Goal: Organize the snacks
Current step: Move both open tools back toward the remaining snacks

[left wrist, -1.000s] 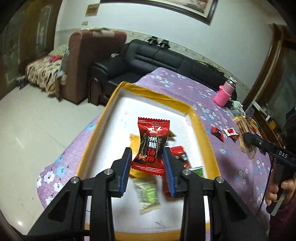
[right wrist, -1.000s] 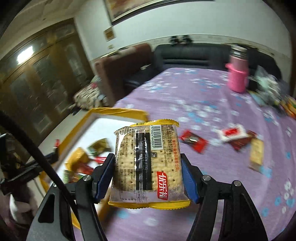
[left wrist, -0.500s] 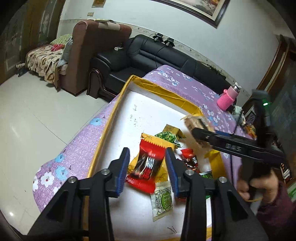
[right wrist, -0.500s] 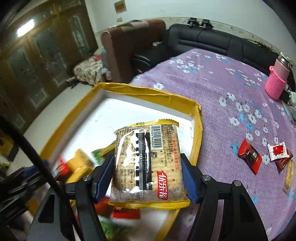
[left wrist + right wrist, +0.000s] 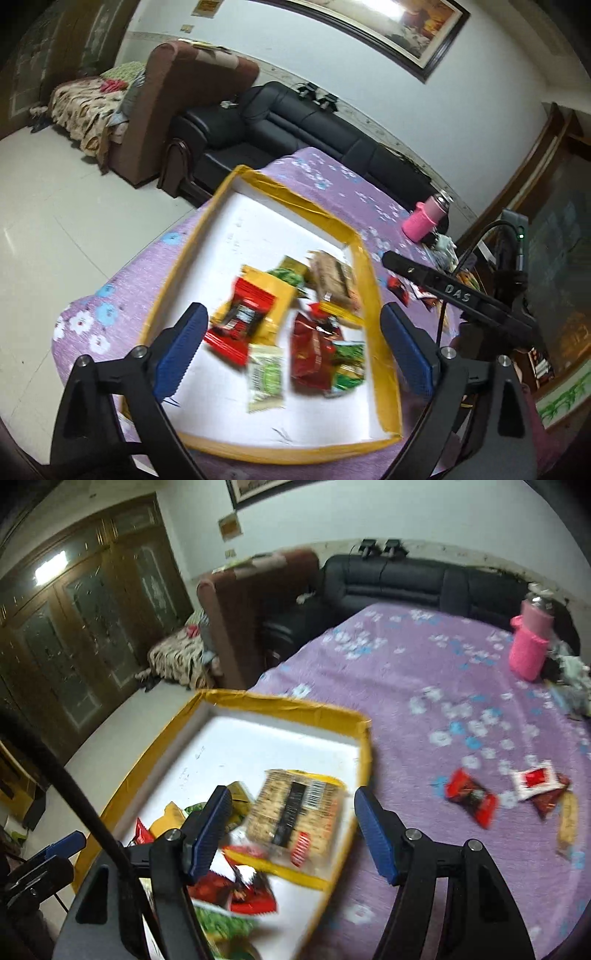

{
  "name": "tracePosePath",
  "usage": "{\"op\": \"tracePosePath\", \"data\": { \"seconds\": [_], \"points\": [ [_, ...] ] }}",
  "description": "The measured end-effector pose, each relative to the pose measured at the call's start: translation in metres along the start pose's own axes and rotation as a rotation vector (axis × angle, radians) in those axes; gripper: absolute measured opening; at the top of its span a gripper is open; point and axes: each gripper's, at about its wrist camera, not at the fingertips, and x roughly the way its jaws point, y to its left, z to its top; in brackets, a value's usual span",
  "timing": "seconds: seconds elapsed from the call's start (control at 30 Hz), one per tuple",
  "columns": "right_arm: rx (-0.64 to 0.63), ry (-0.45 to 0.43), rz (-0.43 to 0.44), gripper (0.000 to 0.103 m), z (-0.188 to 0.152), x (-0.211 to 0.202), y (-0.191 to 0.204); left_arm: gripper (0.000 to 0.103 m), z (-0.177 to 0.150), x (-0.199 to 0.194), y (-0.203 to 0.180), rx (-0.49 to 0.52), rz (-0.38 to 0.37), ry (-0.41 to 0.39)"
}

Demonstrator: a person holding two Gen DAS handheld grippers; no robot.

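Note:
A yellow-rimmed white tray (image 5: pixel 373 295) (image 5: pixel 280 705) lies on the purple flowered tablecloth and holds several snack packets. The red candy packet (image 5: pixel 240 321) lies in it, below my open, empty left gripper (image 5: pixel 291 347). The cracker packet (image 5: pixel 295 808) (image 5: pixel 332 280) lies in the tray by its right wall, below my open, empty right gripper (image 5: pixel 295 827). Loose snacks remain on the cloth: a red candy (image 5: pixel 471 797) and a white-and-red packet (image 5: pixel 535 779).
A pink flask (image 5: pixel 530 642) (image 5: pixel 424 218) stands at the table's far side. A black sofa (image 5: pixel 280 122) and a brown armchair (image 5: pixel 184 103) stand beyond the table. The right gripper's body (image 5: pixel 454 295) shows at the right of the left wrist view.
Both grippers opened. The red candy packet dropped from the left gripper and the cracker packet from the right gripper, both into the tray.

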Motion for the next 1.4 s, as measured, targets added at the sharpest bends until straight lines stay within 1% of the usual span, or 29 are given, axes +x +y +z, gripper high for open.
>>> {"op": "tracePosePath", "data": {
  "seconds": [0.07, 0.13, 0.2, 0.3, 0.37, 0.43, 0.57, 0.67, 0.87, 0.97, 1.1, 1.23, 1.33, 1.4],
  "points": [
    [0.029, -0.013, 0.006, 0.069, -0.005, -0.016, -0.014, 0.094, -0.004, -0.001, -0.012, 0.028, 0.000, 0.004],
    [0.050, -0.022, -0.001, 0.069, -0.010, -0.026, -0.026, 0.094, -0.008, -0.002, -0.026, 0.070, 0.041, 0.005],
    [0.069, -0.037, -0.017, 0.069, -0.017, -0.039, -0.042, 0.094, -0.014, -0.005, -0.041, 0.130, 0.111, -0.012],
    [0.100, -0.068, -0.054, 0.069, -0.025, -0.062, -0.069, 0.094, -0.023, -0.011, -0.066, 0.248, 0.250, -0.073],
    [0.122, -0.092, -0.083, 0.069, -0.030, -0.076, -0.087, 0.094, -0.027, -0.014, -0.076, 0.294, 0.295, -0.097],
    [0.157, -0.112, -0.109, 0.069, -0.033, -0.091, -0.108, 0.094, -0.030, -0.016, -0.085, 0.322, 0.318, -0.110],
    [0.258, -0.153, -0.143, 0.069, -0.037, -0.121, -0.155, 0.094, -0.036, -0.017, -0.099, 0.358, 0.319, -0.107],
    [0.318, -0.205, -0.183, 0.069, -0.039, -0.151, -0.187, 0.094, -0.041, -0.016, -0.112, 0.389, 0.319, -0.098],
    [0.360, -0.278, -0.262, 0.070, -0.037, -0.188, -0.223, 0.094, -0.050, -0.011, -0.131, 0.442, 0.319, -0.077],
    [0.372, -0.302, -0.298, 0.071, -0.036, -0.199, -0.237, 0.094, -0.053, -0.006, -0.136, 0.458, 0.324, -0.065],
    [0.380, -0.309, -0.327, 0.071, -0.037, -0.201, -0.249, 0.094, -0.056, 0.001, -0.139, 0.462, 0.317, -0.043],
    [0.384, -0.275, -0.349, 0.072, -0.040, -0.186, -0.259, 0.094, -0.057, 0.009, -0.135, 0.428, 0.256, -0.009],
    [0.399, -0.221, -0.349, 0.072, -0.043, -0.163, -0.267, 0.094, -0.057, 0.014, -0.129, 0.390, 0.186, 0.020],
    [0.411, -0.178, -0.334, 0.072, -0.045, -0.143, -0.270, 0.094, -0.057, 0.019, -0.126, 0.371, 0.157, 0.039]
  ]
}}
